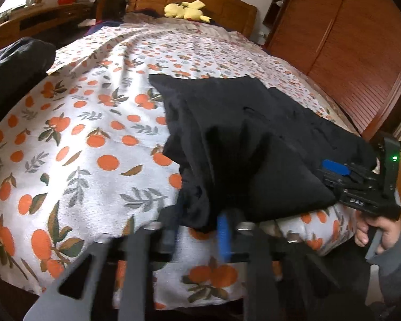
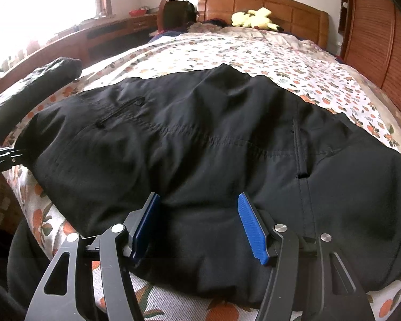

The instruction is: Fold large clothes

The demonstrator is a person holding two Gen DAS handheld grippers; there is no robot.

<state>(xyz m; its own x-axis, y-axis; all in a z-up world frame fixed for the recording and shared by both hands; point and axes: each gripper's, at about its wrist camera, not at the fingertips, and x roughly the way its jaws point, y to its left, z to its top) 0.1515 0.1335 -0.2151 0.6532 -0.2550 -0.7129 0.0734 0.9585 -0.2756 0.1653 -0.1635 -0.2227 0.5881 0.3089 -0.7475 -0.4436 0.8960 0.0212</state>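
On the bed (image 1: 80,139), the left gripper (image 1: 200,230) pinches the black garment's (image 2: 200,139) bunched edge, while the right gripper (image 2: 197,224) stands spread over its hem.

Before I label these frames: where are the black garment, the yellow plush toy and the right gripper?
black garment (image 2: 200,139), right wrist view, on its stitched middle.
yellow plush toy (image 2: 251,18), right wrist view, body.
right gripper (image 2: 199,223), right wrist view, between its fingertips.

Home bedroom: bed (image 2: 267,50) with wooden headboard (image 2: 264,5), wardrobe (image 1: 347,40).
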